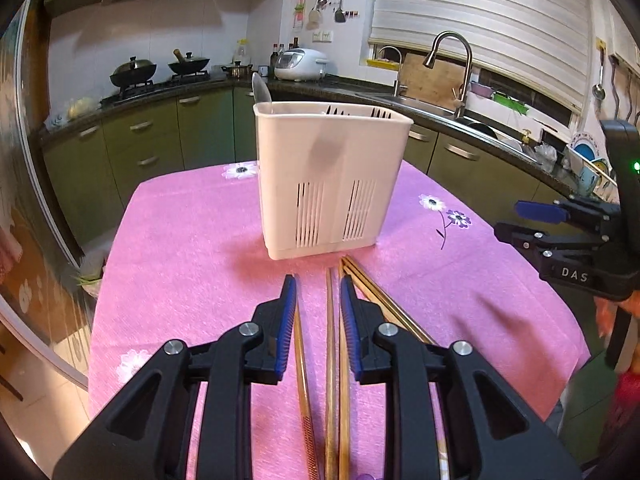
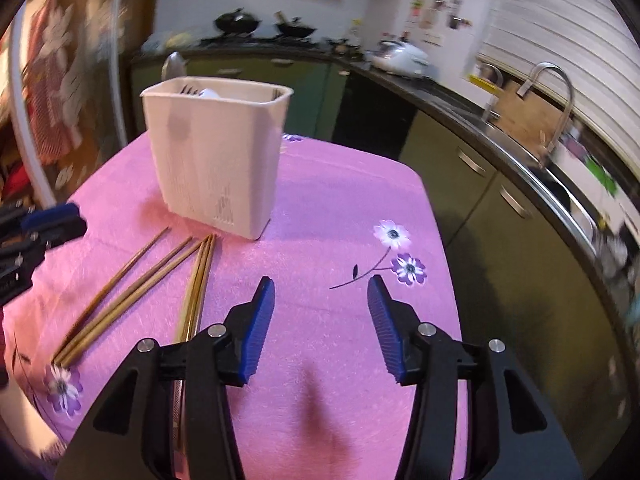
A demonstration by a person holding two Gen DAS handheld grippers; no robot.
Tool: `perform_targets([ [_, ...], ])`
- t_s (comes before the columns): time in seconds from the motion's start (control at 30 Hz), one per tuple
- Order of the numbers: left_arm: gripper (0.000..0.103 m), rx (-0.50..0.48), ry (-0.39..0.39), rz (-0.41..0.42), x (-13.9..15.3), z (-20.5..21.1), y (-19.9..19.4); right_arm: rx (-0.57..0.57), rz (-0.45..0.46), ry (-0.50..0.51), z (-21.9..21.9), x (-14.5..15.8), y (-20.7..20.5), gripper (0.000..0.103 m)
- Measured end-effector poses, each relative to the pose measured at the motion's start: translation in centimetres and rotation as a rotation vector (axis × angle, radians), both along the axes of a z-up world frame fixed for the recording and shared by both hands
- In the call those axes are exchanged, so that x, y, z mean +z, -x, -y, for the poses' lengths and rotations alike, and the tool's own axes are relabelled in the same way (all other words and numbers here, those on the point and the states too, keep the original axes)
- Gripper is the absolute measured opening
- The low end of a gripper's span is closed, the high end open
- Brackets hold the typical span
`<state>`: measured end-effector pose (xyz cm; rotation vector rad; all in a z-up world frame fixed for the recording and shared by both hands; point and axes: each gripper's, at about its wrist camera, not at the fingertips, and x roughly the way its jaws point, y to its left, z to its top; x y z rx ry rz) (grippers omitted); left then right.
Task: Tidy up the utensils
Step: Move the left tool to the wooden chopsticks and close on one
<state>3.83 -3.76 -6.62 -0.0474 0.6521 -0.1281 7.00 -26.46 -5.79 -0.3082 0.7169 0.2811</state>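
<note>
A white slotted utensil holder [image 1: 328, 184] stands on the pink tablecloth [image 1: 180, 240], with a spoon [image 1: 260, 88] and forks in it; it also shows in the right wrist view [image 2: 216, 160]. Several wooden and golden chopsticks [image 1: 331, 340] lie on the cloth in front of it, also seen in the right wrist view [image 2: 132, 284]. My left gripper [image 1: 319, 292] is open, low over the chopsticks, with one between its fingers. My right gripper [image 2: 321, 296] is open and empty over bare cloth, right of the chopsticks; it also shows in the left wrist view [image 1: 516, 220].
The table is small; its edges drop off on the left [image 1: 108, 264] and right [image 2: 444, 240]. Green kitchen cabinets [image 1: 152, 140], a stove with woks [image 1: 160, 68], a rice cooker [image 1: 302, 64] and a sink with a tap [image 1: 448, 64] stand behind.
</note>
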Motion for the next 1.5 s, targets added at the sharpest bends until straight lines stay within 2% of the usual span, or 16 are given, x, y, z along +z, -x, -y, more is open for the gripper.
perform_targets([
  [0.2,0.022,0.001,-0.002,0.008,0.1,0.2,0.0,-0.072,0.027,-0.064,0.9,-0.3,0.6,0.049],
  [0.27,0.026,0.005,-0.014,-0.009,-0.1,0.2,-0.2,-0.080,0.019,-0.084,1.2,-0.5,0.6,0.050],
  [0.33,0.027,0.011,-0.017,-0.057,-0.7,-0.1,-1.0,-0.089,0.014,-0.101,1.5,-0.6,0.7,0.055],
  [0.47,0.027,0.024,-0.013,-0.149,-1.9,-1.0,-2.9,-0.089,-0.004,-0.117,1.6,-1.1,1.1,0.055],
  [0.6,0.027,-0.018,0.016,-0.212,-3.2,-1.1,-4.0,-0.083,-0.023,-0.136,1.8,-1.6,1.1,0.055],
  [0.9,0.026,0.003,-0.090,-0.284,-6.5,-0.1,-5.9,-0.054,-0.038,-0.150,1.5,-1.8,1.3,0.055],
  [1.1,0.008,0.020,-0.111,-0.294,-7.2,-0.2,-6.6,-0.042,-0.046,-0.149,1.1,-2.1,1.2,0.056],
  [1.33,0.006,0.007,-0.101,-0.281,-7.1,-0.2,-6.0,0.040,-0.085,-0.135,-1.7,-2.9,-0.4,0.061],
  [1.5,0.006,0.007,-0.110,-0.259,-6.4,-0.6,-5.2,0.138,-0.169,-0.138,-4.7,-4.3,-3.1,0.060],
])
